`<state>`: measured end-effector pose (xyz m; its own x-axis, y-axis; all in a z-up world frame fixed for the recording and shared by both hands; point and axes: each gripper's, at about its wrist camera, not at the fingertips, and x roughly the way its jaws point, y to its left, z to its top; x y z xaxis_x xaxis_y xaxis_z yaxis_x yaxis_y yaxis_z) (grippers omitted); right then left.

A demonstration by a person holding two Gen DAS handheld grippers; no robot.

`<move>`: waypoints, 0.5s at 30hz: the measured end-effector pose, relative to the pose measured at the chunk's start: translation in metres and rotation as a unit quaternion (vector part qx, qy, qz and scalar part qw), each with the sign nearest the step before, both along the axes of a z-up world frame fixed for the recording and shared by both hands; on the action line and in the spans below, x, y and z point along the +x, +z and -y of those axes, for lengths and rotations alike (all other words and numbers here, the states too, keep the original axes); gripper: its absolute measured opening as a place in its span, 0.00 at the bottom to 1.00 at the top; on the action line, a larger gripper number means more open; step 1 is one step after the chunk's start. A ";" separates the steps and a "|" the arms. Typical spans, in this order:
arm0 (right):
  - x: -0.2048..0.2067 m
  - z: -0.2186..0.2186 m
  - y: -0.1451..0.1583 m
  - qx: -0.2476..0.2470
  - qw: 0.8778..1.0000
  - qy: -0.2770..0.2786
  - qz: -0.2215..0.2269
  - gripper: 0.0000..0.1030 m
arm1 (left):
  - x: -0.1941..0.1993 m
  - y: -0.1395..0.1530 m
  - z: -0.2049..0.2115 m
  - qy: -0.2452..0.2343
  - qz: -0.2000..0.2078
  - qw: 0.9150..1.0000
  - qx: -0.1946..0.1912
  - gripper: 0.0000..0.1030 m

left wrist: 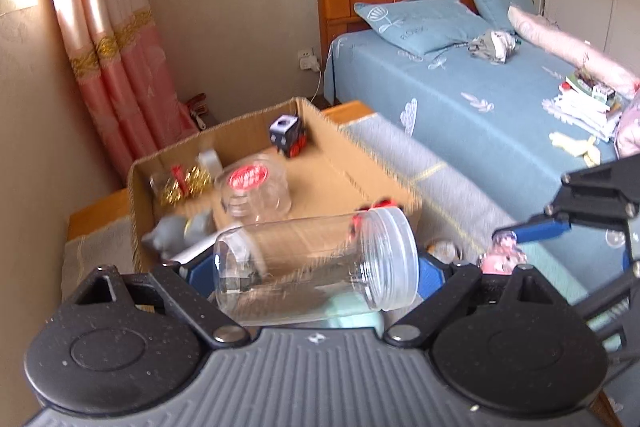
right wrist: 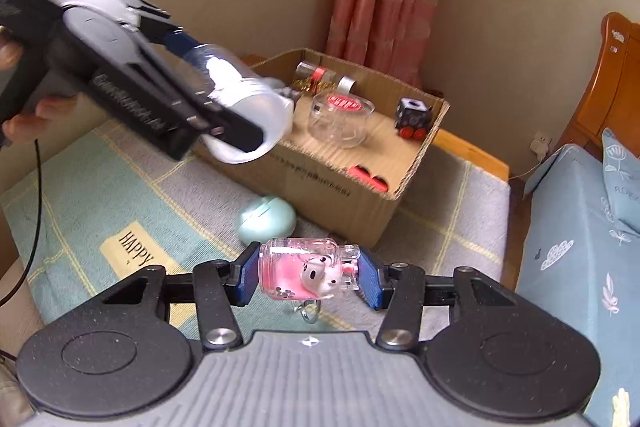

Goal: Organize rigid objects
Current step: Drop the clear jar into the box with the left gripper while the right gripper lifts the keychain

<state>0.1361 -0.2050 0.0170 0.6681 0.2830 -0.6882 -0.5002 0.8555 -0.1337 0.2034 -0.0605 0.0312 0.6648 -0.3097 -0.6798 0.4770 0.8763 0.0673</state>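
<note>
My left gripper (left wrist: pixel 316 271) is shut on a clear plastic jar (left wrist: pixel 316 263) with a white-rimmed lid, held sideways just in front of the cardboard box (left wrist: pixel 352 163); the jar also shows in the right wrist view (right wrist: pixel 244 111) above the box's near left corner. My right gripper (right wrist: pixel 308 273) is shut on a small clear bottle with a pink cat figure (right wrist: pixel 308 269), held sideways above the mat. The box (right wrist: pixel 320 187) holds a clear jar with a red label (right wrist: pixel 340 119), a black cube toy (right wrist: pixel 412 115), a gold-filled bottle (right wrist: pixel 320 77) and red pieces (right wrist: pixel 368 177).
A mint-green oval case (right wrist: pixel 266 217) lies on the checked mat (right wrist: pixel 120 195) in front of the box. A grey cat figure (left wrist: pixel 176 231) sits in the box's near corner. A bed with blue sheets (left wrist: pixel 460 95) stands to the right. A pink curtain (left wrist: pixel 116 59) hangs behind.
</note>
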 end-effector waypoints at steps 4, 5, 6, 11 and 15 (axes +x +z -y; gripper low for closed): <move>0.005 0.007 0.013 -0.004 1.000 -0.006 0.018 0.54 | 0.035 0.003 0.014 0.012 -0.013 1.000 -0.021 0.89; 0.007 0.008 0.016 -0.007 1.000 -0.007 0.023 0.54 | 0.044 0.002 0.018 0.017 -0.015 0.999 -0.023 0.89; 0.008 0.010 0.018 -0.009 1.000 -0.008 0.026 0.54 | 0.052 0.001 0.022 0.021 -0.017 0.999 -0.023 0.89; 0.017 0.015 0.023 -0.014 0.999 -0.014 0.032 0.54 | 0.083 -0.011 0.031 0.057 -0.050 0.996 -0.056 0.93; 0.024 0.016 0.022 -0.015 0.999 -0.014 0.031 0.54 | 0.084 -0.017 0.027 0.073 -0.055 0.994 -0.061 0.93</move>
